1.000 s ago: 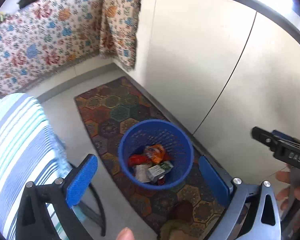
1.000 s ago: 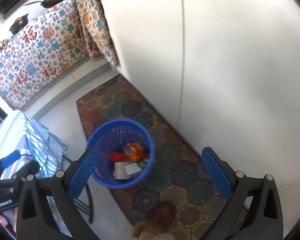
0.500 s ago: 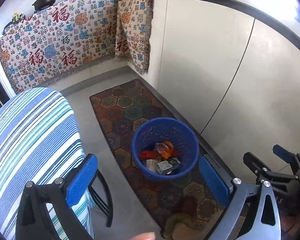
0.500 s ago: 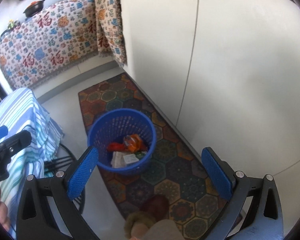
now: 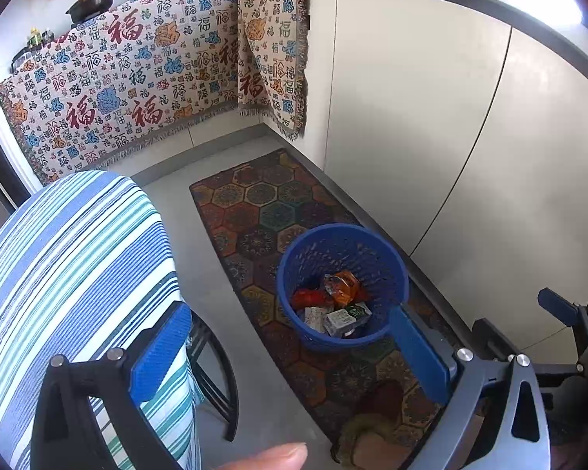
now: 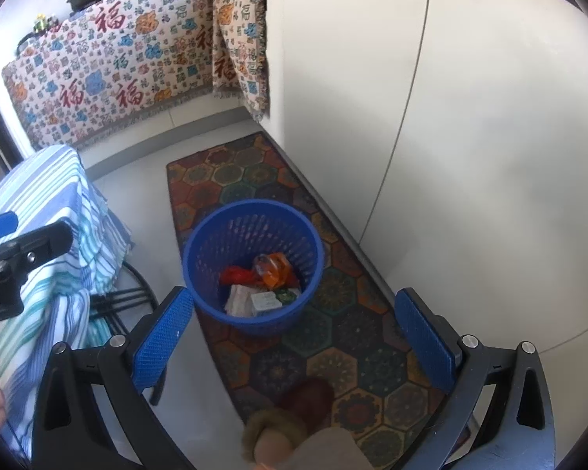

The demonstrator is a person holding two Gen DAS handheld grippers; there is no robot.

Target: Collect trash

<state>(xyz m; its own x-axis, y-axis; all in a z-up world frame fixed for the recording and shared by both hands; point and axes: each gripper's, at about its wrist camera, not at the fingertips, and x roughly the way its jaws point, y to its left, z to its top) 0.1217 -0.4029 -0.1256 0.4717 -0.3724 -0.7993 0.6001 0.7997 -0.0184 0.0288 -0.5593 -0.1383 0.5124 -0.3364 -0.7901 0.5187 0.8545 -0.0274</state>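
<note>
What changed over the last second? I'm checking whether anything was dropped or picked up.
Both grippers pulled back and up from the blue bin: it looks smaller in the left view and more of the striped cloth and patterned rug shows. Nothing was grasped or released; the left gripper and right gripper stayed open and empty. The wrappers lie in the bin as before.

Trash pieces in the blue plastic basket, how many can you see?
4 in the blue plastic basket: an orange crinkled wrapper at the back, a red wrapper left, a white paper packet in front, a green-and-white carton front right. More may lie underneath.
</note>
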